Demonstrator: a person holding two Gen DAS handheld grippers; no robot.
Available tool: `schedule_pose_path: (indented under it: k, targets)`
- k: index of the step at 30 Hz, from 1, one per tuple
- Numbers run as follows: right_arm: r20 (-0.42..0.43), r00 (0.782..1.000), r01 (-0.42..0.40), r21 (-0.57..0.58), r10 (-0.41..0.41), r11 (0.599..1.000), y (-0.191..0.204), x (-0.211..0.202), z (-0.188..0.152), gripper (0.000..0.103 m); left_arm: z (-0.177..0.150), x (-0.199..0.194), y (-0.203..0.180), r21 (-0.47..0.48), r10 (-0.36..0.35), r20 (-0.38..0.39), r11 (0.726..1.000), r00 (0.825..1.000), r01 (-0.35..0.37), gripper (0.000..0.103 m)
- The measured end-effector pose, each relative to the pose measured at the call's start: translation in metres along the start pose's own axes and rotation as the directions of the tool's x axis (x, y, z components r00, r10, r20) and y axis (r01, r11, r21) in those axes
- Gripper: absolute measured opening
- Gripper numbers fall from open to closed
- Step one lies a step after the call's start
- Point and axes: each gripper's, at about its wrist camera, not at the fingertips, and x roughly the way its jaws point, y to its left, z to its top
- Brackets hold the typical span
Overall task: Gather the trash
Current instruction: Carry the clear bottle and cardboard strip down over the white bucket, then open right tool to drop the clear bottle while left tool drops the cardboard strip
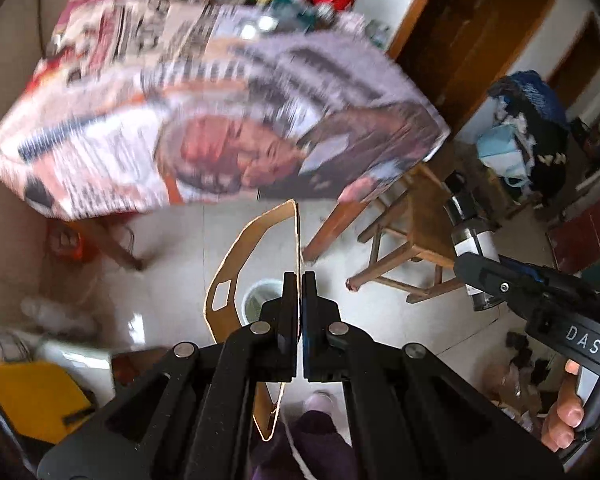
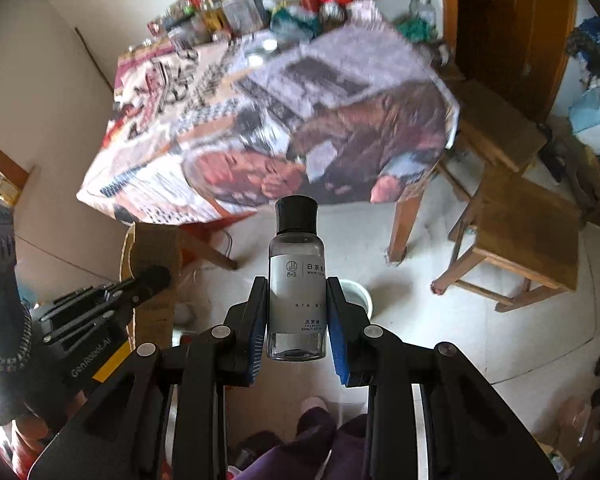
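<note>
My left gripper is shut on the thin edge of a flat brown cardboard cutout, which hangs above the floor. In the right wrist view that cardboard shows at the left with the left gripper clamped on it. My right gripper is shut on a small clear bottle with a black cap and a white label, held upright. From the left wrist view the same bottle appears at the right in the right gripper. A white bin stands on the floor below both grippers.
A table under a printed cloth fills the upper view, its far side crowded with bottles and jars. Wooden stools stand to the right. The person's slipper and purple trouser legs are at the bottom. A yellow object lies low on the left.
</note>
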Motion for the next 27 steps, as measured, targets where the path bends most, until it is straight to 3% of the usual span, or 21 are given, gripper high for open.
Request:
schedule_pose_path:
  k: [7, 14, 19, 21, 27]
  targets:
    - [-0.121, 0.992, -0.038, -0.003, 0.037, 0.999, -0.031, 0.096, -0.009, 0.025, -0.037, 0.098, 0.025, -0.087, 0.032, -0.12, 0.995, 0.992, -0.043, 0.0]
    - [-0.192, 0.981, -0.031, -0.032, 0.024, 0.999, -0.051, 0.182, -0.025, 0.026, -0.064, 0.18, 0.057, -0.143, 0.045, -0.197, 0.987, 0.979, -0.074, 0.0]
    - [-0.229, 0.973, -0.035, -0.071, 0.018, 0.997, -0.051, 0.226, -0.031, 0.026, -0.076, 0.224, 0.07, -0.166, 0.037, -0.241, 0.983, 0.97, -0.079, 0.0]
    - [-0.267, 0.964, -0.034, -0.076, 0.012, 0.997, -0.05, 0.241, -0.031, 0.034, -0.08, 0.238, 0.071, -0.167, 0.03, -0.259, 0.983, 0.966, -0.075, 0.0]
    - [-0.304, 0.952, -0.03, -0.001, 0.028, 1.0, -0.069, 0.257, -0.031, 0.039, -0.081, 0.267, 0.063, -0.18, -0.021, -0.294, 0.983, 0.955, -0.034, 0.0]
